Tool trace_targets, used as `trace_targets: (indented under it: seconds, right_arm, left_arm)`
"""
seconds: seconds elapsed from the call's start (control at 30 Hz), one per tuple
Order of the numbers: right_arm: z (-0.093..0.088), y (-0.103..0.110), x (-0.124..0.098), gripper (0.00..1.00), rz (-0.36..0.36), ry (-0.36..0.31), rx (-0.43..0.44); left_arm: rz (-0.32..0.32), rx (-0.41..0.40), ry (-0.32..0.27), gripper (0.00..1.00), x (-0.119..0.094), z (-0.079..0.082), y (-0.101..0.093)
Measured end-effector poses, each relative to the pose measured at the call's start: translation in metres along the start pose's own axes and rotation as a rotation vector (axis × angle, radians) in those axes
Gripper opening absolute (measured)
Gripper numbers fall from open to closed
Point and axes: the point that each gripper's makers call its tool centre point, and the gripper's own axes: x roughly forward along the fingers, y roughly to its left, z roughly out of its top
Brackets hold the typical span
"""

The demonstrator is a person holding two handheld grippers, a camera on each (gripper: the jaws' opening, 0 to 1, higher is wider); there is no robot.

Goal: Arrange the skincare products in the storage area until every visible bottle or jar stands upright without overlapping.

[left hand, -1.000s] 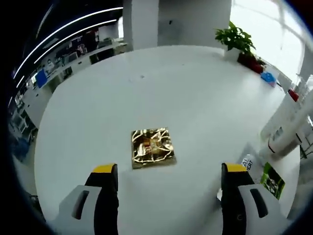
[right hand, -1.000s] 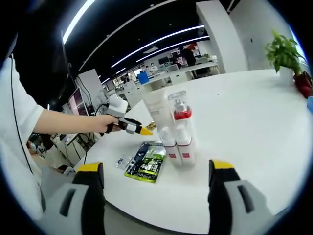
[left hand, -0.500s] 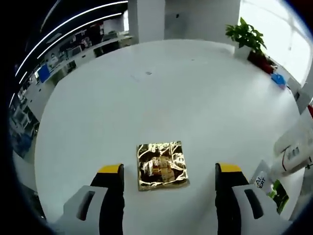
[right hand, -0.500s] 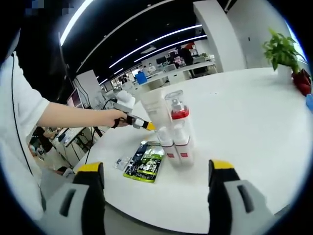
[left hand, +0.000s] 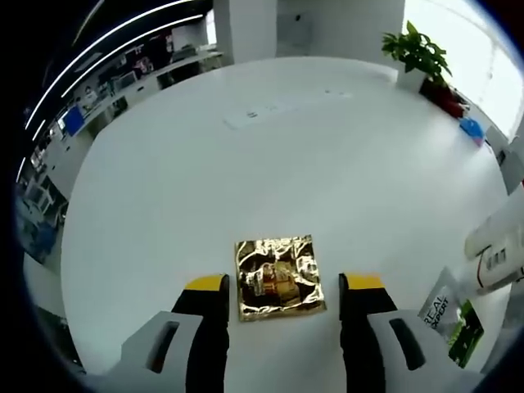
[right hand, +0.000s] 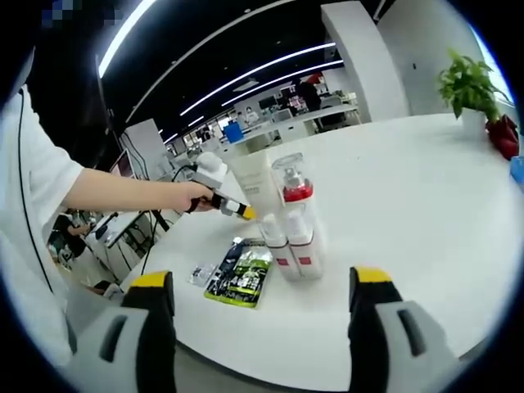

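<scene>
Table [left hand: 246, 164]: plain white, glossy, no pattern.

Foil sachet [left hand: 278, 277]: metallic gold, crinkled reflective surface with darker amber and brown patches at the centre.

Left hand-held gripper [left hand: 282, 296]: yellow tips, black inner faces, light grey outer shells. Right hand-held gripper [right hand: 258, 291]: same scheme of yellow tips, black and grey.

Flat packet [right hand: 240, 276]: black with bright green areas and small white print; in the left gripper view a white panel with dark lettering adjoins it.

Tube [right hand: 254, 187]: white. Clear bottle [right hand: 295, 184]: transparent, red band at the neck. Both lower bodies: white with small red labels.

Plant [left hand: 419, 51]: green leaves, dark red pot.

Sleeve [right hand: 24, 188]: white.
</scene>
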Motion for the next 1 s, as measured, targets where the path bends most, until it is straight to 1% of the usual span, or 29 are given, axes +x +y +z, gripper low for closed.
trace_targets:
  seconds: [0.13,0.4,0.57,0.63,0.7,0.73,0.77,0.8,0.83,0.87,0.9,1.0]
  right_arm:
    - [0.000,-0.001,0.000,0.88,-0.003,-0.003,-0.002]
    - [0.001,0.000,0.000,0.88,-0.002,-0.005,-0.002]
    - [0.001,0.001,0.000,0.88,-0.001,-0.006,-0.002]
    - [0.001,0.001,0.000,0.88,0.001,-0.007,-0.003]
    - [0.001,0.001,0.000,0.88,0.003,-0.006,-0.004]
    - [0.001,0.001,0.000,0.88,0.004,-0.006,-0.005]
    - [0.001,0.001,0.000,0.88,0.004,-0.007,-0.005]
    - [0.002,0.001,0.000,0.88,0.004,-0.007,-0.005]
    - [0.002,0.001,0.000,0.88,0.004,-0.008,-0.005]
    - [0.002,0.001,0.000,0.88,0.005,-0.009,-0.005]
    - [0.002,0.002,0.000,0.88,0.006,-0.008,-0.005]
    - [0.001,0.002,0.001,0.88,0.007,-0.006,-0.008]
  left_arm:
    - [-0.015,0.015,-0.003,0.37,0.000,0.000,-0.004]
    - [-0.029,-0.001,0.000,0.37,-0.003,-0.002,-0.003]
    - [-0.036,0.032,-0.006,0.37,-0.011,0.000,-0.004]
    - [-0.052,0.064,-0.007,0.37,-0.014,0.002,-0.005]
    - [-0.058,0.113,-0.010,0.37,-0.019,0.006,-0.004]
    - [-0.072,0.148,-0.009,0.37,-0.022,0.008,-0.005]
    - [-0.083,0.162,-0.005,0.37,-0.024,0.008,-0.006]
    - [-0.101,0.179,-0.001,0.37,-0.026,0.009,-0.009]
    - [-0.124,0.218,0.011,0.37,-0.030,0.008,-0.011]
    - [-0.126,0.248,0.017,0.37,-0.032,0.007,-0.011]
    - [-0.128,0.299,0.032,0.37,-0.035,0.006,-0.011]
    - [-0.156,0.375,0.055,0.37,-0.041,0.002,-0.015]
